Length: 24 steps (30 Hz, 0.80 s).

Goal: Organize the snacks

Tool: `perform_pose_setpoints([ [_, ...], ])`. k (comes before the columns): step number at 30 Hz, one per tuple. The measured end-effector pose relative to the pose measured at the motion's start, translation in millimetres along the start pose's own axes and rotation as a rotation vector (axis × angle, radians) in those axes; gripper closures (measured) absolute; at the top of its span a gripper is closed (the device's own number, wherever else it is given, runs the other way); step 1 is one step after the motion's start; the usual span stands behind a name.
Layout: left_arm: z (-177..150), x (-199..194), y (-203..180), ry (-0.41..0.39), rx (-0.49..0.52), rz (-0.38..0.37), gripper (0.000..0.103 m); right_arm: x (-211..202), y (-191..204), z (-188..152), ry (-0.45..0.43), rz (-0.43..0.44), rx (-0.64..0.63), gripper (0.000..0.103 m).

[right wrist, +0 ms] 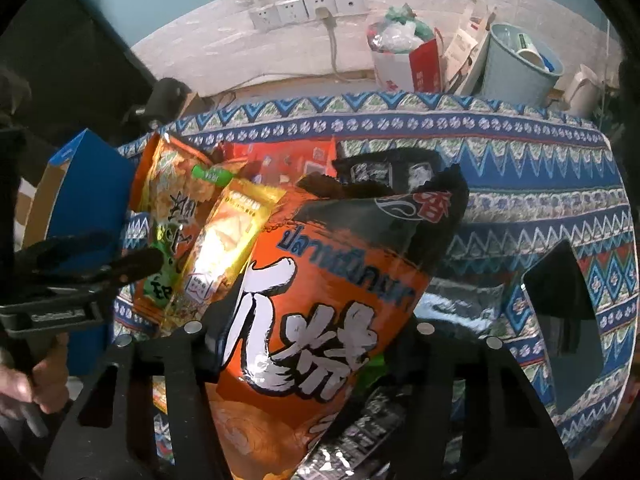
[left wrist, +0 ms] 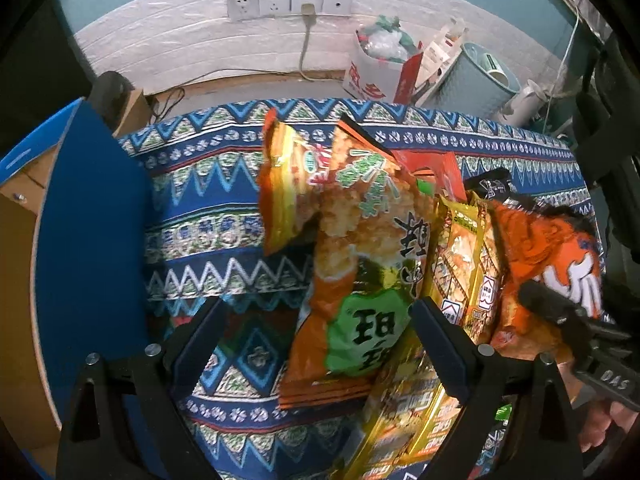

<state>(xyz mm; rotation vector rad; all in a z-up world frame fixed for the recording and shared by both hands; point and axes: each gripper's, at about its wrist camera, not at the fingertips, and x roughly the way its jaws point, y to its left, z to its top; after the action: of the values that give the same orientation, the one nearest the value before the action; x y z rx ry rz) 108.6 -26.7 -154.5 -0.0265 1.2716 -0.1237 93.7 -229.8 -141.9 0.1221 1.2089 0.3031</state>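
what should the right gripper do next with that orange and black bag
Probably lift it clear. The right gripper has the orange and black bag between its fingers, upright against the gold packet, over the patterned cloth.

- Snack bags stand in a row on the cloth-covered surface [left wrist: 208, 208]: a rice-cracker bag [left wrist: 360, 264] at left, a foil pack [left wrist: 464, 264] beside it, a squid-snack bag [right wrist: 320, 300] at right.
- A box [left wrist: 88, 240] stands left of the row.
- Behind the surface, a bin [right wrist: 516, 64] and paper bag [right wrist: 396, 68] sit against the wall, sockets [left wrist: 288, 4] above.
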Motion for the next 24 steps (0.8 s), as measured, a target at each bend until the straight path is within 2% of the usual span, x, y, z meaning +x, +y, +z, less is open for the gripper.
perform_pose_setpoints([
  [7,4,18,-16,0.021,0.046,0.026,0.008,-12,-10,4,-0.054,-0.023,-0.033,0.046],
  [11,8,30,-17,0.032,0.040,0.021,0.008,-14,-13,8,-0.069,-0.014,-0.041,0.046],
  [14,10,36,-11,0.037,0.001,-0.042,0.022,-13,-14,9,-0.069,-0.010,-0.047,0.046],
  [16,11,39,-8,0.051,-0.027,-0.092,0.042,-12,-15,10,-0.072,-0.014,-0.055,0.046],
  [17,10,39,-7,0.051,-0.024,-0.088,0.043,-12,-14,10,-0.074,-0.016,-0.058,0.046],
  [19,9,36,-11,0.032,0.002,-0.069,0.061,-12,-14,10,-0.085,-0.022,-0.067,0.046],
  [22,5,29,-17,0.014,0.039,-0.056,0.069,-15,-11,12,-0.098,-0.026,-0.078,0.046],
  [24,4,23,-20,-0.007,0.061,-0.031,0.070,-17,-8,13,-0.108,-0.026,-0.085,0.046],
])
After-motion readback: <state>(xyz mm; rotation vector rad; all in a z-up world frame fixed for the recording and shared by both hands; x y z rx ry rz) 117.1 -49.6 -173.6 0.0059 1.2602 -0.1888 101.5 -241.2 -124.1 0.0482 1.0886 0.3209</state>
